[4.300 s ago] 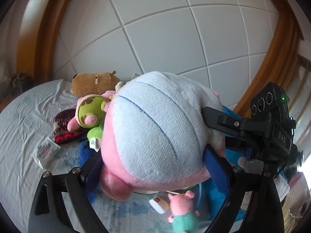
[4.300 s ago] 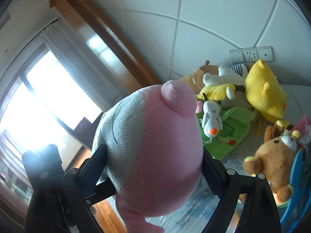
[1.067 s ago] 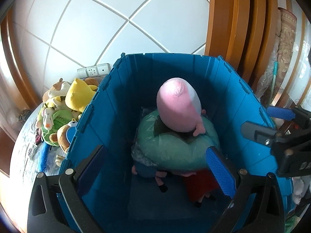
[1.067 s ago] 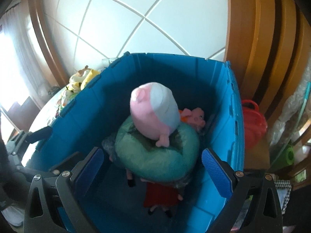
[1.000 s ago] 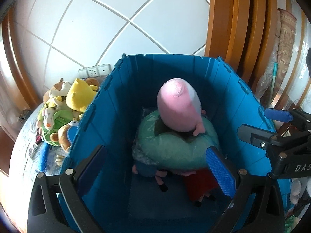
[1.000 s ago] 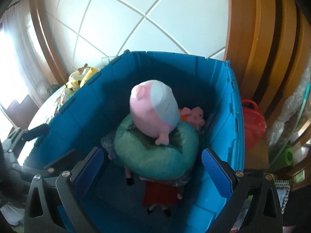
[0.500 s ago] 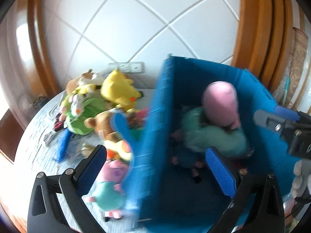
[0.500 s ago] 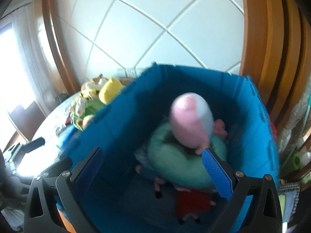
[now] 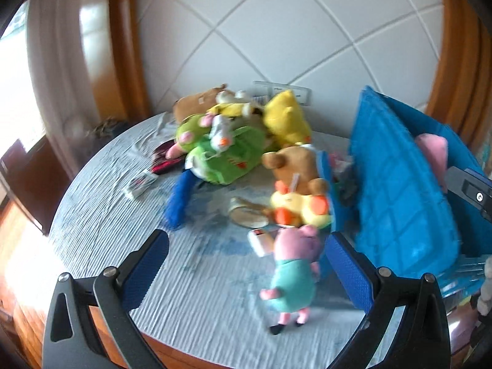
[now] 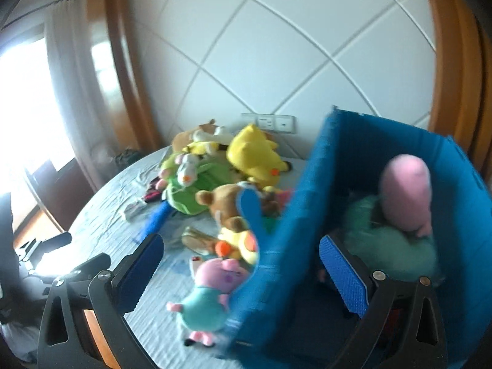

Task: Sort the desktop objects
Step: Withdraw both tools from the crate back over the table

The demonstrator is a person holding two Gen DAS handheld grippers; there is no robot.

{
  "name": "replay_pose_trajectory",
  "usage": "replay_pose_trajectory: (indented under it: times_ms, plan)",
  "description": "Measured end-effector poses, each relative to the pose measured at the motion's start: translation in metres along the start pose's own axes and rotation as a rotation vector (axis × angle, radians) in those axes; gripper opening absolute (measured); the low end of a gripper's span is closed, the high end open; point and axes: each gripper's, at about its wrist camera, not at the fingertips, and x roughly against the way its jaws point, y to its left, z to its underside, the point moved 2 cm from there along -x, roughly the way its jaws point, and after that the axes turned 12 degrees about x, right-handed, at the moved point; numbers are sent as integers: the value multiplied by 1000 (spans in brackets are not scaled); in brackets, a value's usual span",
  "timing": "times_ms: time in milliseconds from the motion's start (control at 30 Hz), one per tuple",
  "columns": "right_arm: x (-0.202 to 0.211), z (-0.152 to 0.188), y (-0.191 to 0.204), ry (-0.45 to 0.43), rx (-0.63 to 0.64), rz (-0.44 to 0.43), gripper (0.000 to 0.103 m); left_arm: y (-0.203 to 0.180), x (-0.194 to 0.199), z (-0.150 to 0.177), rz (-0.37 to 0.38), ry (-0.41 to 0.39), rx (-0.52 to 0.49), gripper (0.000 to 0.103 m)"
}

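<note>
Both tongs swung from bin [image 10: 399, 160] toward toys [image 9: 221, 153]

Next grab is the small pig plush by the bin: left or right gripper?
Left, probably. The left gripper is open with the small pig plush standing between its fingers on the tablecloth. The right gripper is open too, but the blue bin wall sits between its fingers.

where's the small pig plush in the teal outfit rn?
The small pig plush lies on the table just outside the blue bin, low and right of centre in the left wrist view, in front of the brown bear.
</note>
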Motion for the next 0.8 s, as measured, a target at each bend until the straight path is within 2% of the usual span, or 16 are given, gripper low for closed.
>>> replay_pose_trajectory:
  times_ms: [133, 400, 633, 800]
  plan:
    - [-21, -10, 39, -5, 53, -60, 102, 28, -13, 3, -40, 17, 42, 103]
    - [-91, -13, 76, 80, 86, -183, 102, 71, -45, 0, -130, 51, 107, 103]
    - [-126, -19, 86, 101, 61, -187, 102, 109, -69, -12, -156, 61, 149, 103]
    - [-143, -30, 86, 22, -27, -177, 103, 141, -104, -37, -154, 83, 126, 103]
